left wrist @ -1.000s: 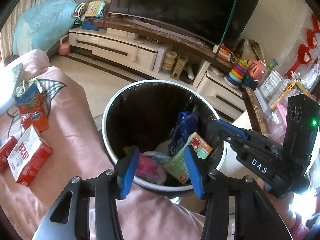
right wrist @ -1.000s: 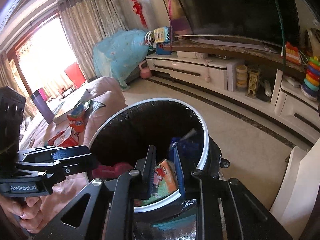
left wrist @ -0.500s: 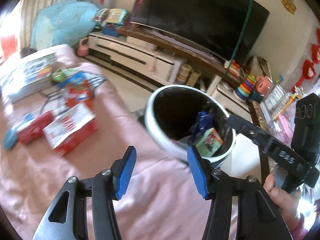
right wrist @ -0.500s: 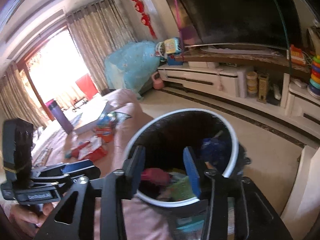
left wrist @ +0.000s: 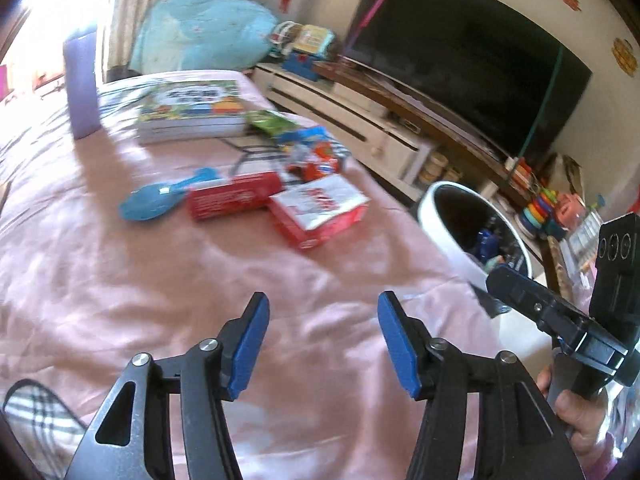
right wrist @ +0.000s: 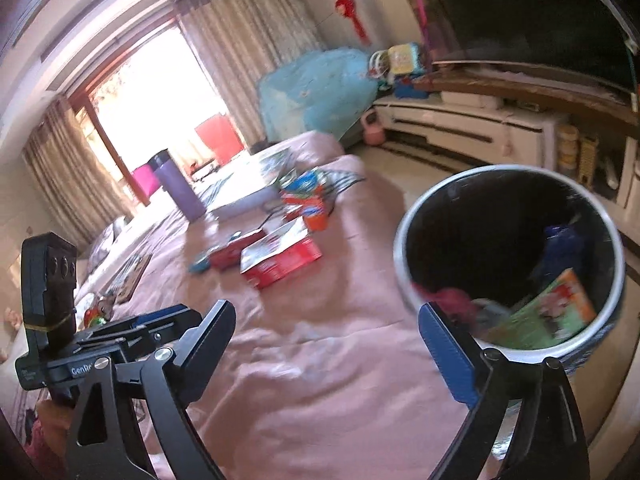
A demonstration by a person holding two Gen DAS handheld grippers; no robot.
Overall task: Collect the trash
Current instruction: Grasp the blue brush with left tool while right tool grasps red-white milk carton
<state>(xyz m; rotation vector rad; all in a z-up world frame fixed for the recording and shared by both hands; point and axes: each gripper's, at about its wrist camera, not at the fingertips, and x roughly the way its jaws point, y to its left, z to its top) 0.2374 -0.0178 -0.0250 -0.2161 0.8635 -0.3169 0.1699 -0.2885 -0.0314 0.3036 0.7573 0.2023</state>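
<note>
A white-rimmed trash bin (right wrist: pixel 404 256) with a black liner stands at the edge of the pink bedspread (left wrist: pixel 160 280) and holds several wrappers and a green carton (right wrist: pixel 556 312). It also shows in the left wrist view (left wrist: pixel 440 216). On the spread lie a red and white box (left wrist: pixel 320 212), a red box (left wrist: pixel 232 200), a blue spoon (left wrist: pixel 156 200) and snack wrappers (left wrist: pixel 316 156). My left gripper (left wrist: pixel 320 340) is open and empty above the spread. My right gripper (right wrist: pixel 328 344) is open and empty beside the bin.
A stack of picture books (left wrist: pixel 188 112) and a purple bottle (right wrist: pixel 178 184) stand farther back on the spread. A TV (left wrist: pixel 460 48) on a white cabinet (left wrist: pixel 348 108) is beyond the bed, with toys (left wrist: pixel 540 212) to the right.
Both grippers have swung left from over the bin toward the bedspread. The right gripper has opened wide. The boxes and wrappers on the spread have come into view.
</note>
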